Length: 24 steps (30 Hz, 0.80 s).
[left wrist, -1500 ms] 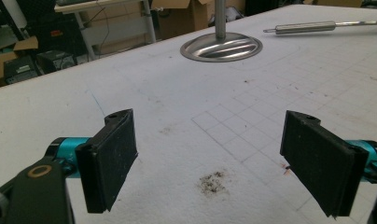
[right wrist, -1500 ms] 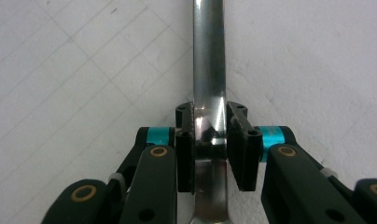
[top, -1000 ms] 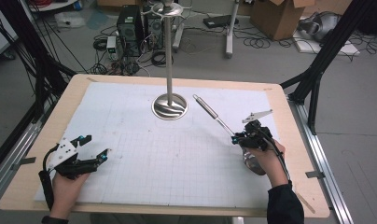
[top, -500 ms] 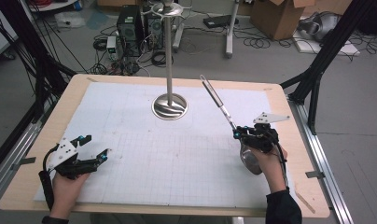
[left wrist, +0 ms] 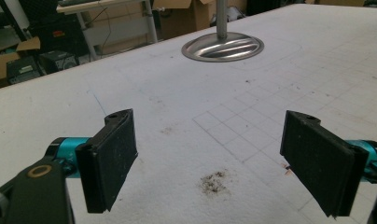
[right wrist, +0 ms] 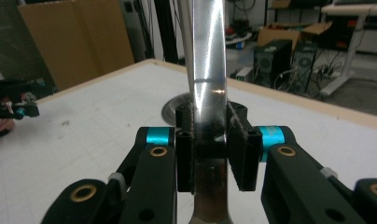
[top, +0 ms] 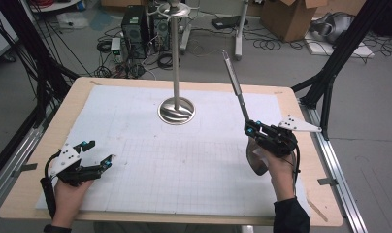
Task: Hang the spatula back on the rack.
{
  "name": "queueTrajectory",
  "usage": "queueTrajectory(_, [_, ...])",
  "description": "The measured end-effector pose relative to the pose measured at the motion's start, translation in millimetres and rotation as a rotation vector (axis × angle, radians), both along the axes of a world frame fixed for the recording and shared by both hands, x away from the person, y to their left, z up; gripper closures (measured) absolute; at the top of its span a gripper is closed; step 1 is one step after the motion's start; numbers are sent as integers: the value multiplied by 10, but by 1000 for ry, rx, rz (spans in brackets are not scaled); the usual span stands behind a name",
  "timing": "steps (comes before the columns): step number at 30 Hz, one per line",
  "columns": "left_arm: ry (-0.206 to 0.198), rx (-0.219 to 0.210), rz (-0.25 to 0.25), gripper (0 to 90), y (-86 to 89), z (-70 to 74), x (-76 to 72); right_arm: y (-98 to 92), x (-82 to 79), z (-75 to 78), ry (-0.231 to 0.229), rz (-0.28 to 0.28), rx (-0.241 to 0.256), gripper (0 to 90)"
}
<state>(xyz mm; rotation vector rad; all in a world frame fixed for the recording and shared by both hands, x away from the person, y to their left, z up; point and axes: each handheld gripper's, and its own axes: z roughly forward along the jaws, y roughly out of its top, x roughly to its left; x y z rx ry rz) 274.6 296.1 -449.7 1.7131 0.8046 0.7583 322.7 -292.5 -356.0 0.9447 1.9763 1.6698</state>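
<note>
- Right gripper (top: 250,127), held above the right side of the table: jaws pinch a long polished steel utensil with a slim handle and a broad rounded bowl (top: 236,89). In the right gripper view the pads clamp the flat shank (right wrist: 210,93) from both sides.
- Utensil position: lifted clear of the white gridded mat (top: 136,160), handle rising steeply up and away from the person, the rounded end (top: 257,162) hanging below the hand.
- Left gripper (top: 98,154): rests low at the near-left of the mat, jaws spread wide with nothing between them; left gripper view shows the pads (left wrist: 113,158) well apart over bare mat.
- Tall steel stand with a round ribbed base and a thin upright pole (top: 176,110) sits mid-table, well apart from both grippers.
- Handling, judged: rigid and not fragile, but the mirror finish looks slippery. The length beyond the grip gives leverage, so it may pivot between the pads. A hold on the flat of the shank near the bowl end, as here, seems soundest; squeeze firmly.
- Against the frames a second and half a second ago: handle has swung from a low slant over the mat to near upright, its tip now past the far table edge. Left gripper unmoved.
</note>
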Motion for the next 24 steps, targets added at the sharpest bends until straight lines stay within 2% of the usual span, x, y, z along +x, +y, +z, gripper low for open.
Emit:
queueTrajectory(4, [2,-1,-2,188,1,1,-1,90,-26,43,-56,-2,5,750])
queueTrajectory(7, [0,-3,-4,188,2,0,-2,157,-35,75,-88,-6,27,750])
queueTrajectory(11, [0,-6,-4,187,6,0,-4,227,-26,128,-115,-3,54,750])
queueTrajectory(19, [2,-10,-6,187,5,0,-1,336,17,177,-152,-1,85,750])
queueTrajectory(24, [0,-4,-5,187,6,1,-2,379,65,175,-155,2,111,750])
